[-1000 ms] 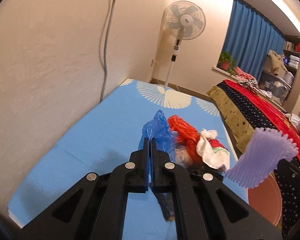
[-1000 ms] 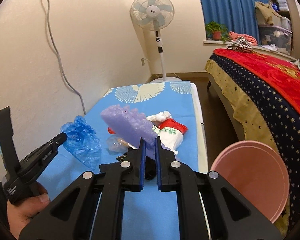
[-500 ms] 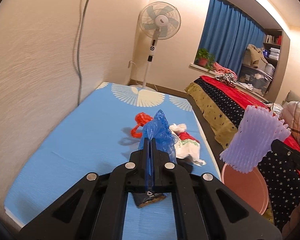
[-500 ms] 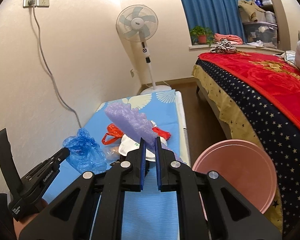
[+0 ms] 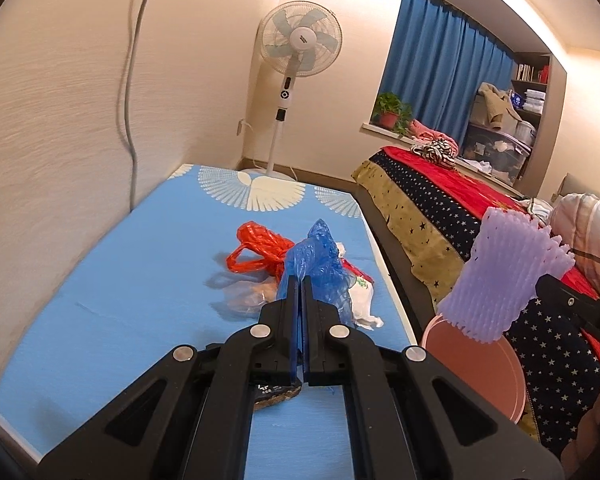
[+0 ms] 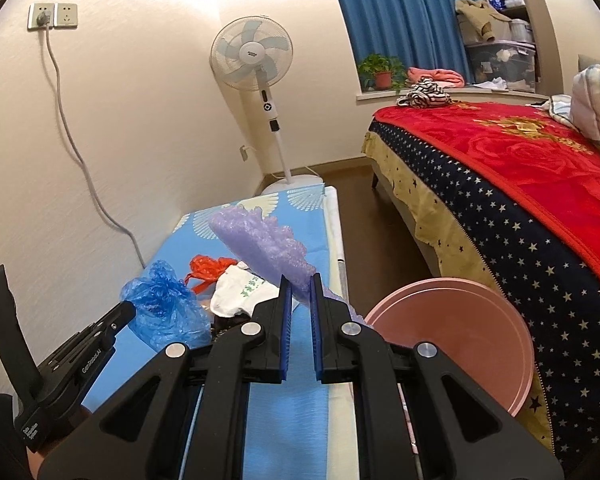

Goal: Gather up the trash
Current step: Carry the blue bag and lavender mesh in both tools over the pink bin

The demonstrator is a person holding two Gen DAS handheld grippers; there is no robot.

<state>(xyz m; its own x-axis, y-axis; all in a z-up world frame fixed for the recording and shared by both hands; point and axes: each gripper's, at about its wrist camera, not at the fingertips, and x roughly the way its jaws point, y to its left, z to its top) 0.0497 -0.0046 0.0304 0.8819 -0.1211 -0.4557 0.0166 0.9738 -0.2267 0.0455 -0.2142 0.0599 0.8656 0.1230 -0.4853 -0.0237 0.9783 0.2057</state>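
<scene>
My left gripper [image 5: 301, 280] is shut on a crumpled blue plastic bag [image 5: 320, 256], held just above the blue mat [image 5: 140, 280]. In the right wrist view that bag [image 6: 160, 304] hangs from the left gripper [image 6: 126, 308] at lower left. My right gripper [image 6: 300, 280] is shut on a purple foam net [image 6: 260, 240], lifted over the mat's right edge. The same net [image 5: 504, 276] shows over a pink basin [image 5: 476, 364]. On the mat lie a red bag [image 5: 260, 248], a white bag [image 5: 360, 296] and a clear wrapper [image 5: 248, 296].
The pink basin [image 6: 460, 328] stands on the floor between the mat and a bed [image 6: 520, 168] with a red and starred cover. A standing fan [image 5: 300, 44] is at the mat's far end. A wall runs along the left. A dark scrap [image 5: 276, 394] lies under my left gripper.
Both grippers have swung with their loads away from the wall toward the bed side. The pile on the mat now sits further left in both views, with the red bag uncovered.
</scene>
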